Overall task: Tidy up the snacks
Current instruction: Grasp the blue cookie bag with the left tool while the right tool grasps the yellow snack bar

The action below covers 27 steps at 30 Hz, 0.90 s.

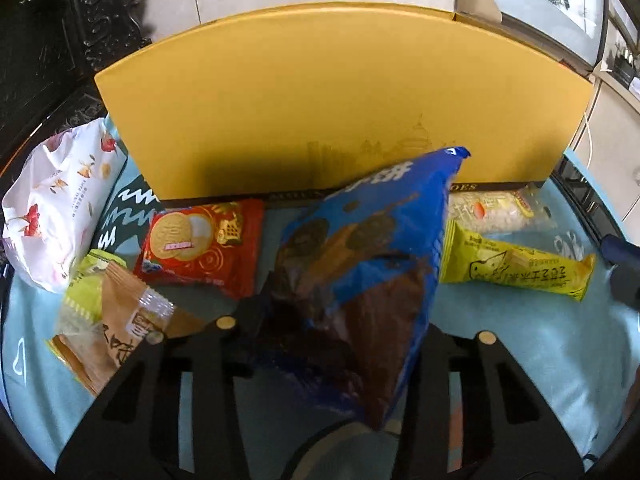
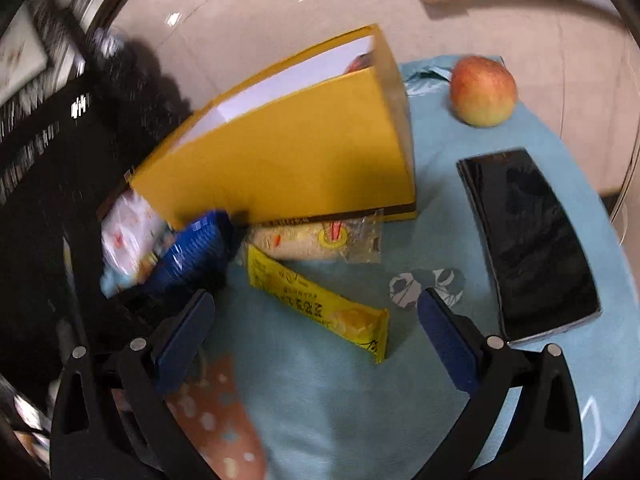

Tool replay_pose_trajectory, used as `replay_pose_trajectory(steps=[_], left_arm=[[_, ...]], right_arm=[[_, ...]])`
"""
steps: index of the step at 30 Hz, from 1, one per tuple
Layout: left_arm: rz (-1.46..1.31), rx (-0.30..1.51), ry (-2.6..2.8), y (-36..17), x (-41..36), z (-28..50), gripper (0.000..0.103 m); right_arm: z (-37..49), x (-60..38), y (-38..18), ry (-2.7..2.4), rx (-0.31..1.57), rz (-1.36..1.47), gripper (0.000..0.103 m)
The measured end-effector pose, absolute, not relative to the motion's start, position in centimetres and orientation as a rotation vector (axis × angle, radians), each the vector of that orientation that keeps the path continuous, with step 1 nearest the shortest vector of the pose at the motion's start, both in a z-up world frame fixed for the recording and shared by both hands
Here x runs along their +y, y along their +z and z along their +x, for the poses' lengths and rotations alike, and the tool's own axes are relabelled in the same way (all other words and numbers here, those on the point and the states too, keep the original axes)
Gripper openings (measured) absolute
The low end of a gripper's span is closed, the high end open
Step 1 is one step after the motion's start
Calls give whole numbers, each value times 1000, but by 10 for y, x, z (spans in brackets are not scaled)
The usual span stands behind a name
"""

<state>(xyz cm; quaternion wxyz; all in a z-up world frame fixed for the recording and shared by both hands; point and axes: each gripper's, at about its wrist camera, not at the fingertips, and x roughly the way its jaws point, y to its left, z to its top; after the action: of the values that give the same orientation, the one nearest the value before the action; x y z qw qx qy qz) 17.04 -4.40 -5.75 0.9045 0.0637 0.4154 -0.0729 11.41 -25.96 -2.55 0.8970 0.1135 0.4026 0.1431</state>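
On the tabletop: a light blue cloth covers it, and the snacks lie scattered in front of a yellow box.
Yellow box: stands upright on the cloth; the right wrist view shows its top open with a white inner wall.
Left claw: clamped on a blue cookie bag, which sticks up between the black fingers and reaches toward the box front.
Blue cookie bag: held above the cloth, tilted, its upper corner in front of the lower part of the box; part of it is blurred.
Right claw: fingers wide apart with blue pads, holding nothing, hovering over the cloth.
Yellow bar packet: lies flat on the cloth between the right claw's fingers and just ahead of them, touching neither.
Clear rice-cracker packet: flat against the foot of the box, just beyond the yellow bar packet.
Red biscuit packet: flat on the cloth left of the blue bag, near the box foot.
Brown wafer packet: near the left claw's left finger, lying over a green packet.
White flowered bag: at the far left edge of the cloth, beside the box.
Apple: on the cloth to the right of the box, well apart from the snacks.
Black phone: flat on the cloth, right of the right claw.
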Motion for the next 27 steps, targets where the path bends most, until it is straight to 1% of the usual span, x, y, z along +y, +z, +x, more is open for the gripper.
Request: replay_pose_trajectory(steps=[3, 6, 11, 13, 14, 15, 16, 18, 20, 23, 27], left_arm=[[112, 867, -167, -58, -38, 172, 42], [112, 866, -163, -60, -33, 175, 44], [117, 869, -166, -62, -33, 180, 51], [114, 868, -166, -62, -32, 186, 55], [109, 868, -168, -61, -33, 187, 55], [97, 857, -173, -60, -32, 187, 55], [93, 845, -176, -58, -33, 188, 56], [85, 815, -190, -54, -35, 186, 60], [75, 790, -221, -50, -37, 184, 59], [101, 785, -235, -50, -43, 183, 52], [76, 790, -223, -48, -40, 183, 46]], right_arm=[[109, -236, -27, 301, 807, 48, 102], [114, -217, -35, 283, 833, -95, 102], [133, -188, -46, 281, 861, -382, 100], [140, -185, -50, 341, 899, -412, 65], [143, -186, -49, 373, 922, -399, 51], [144, -185, -47, 381, 939, -403, 33], [144, -185, -47, 349, 939, -430, 28], [140, -189, -45, 341, 942, -383, 26], [136, -196, -41, 356, 942, -312, 22], [128, -209, -35, 360, 932, -188, 20], [119, -227, -29, 359, 922, -34, 20]])
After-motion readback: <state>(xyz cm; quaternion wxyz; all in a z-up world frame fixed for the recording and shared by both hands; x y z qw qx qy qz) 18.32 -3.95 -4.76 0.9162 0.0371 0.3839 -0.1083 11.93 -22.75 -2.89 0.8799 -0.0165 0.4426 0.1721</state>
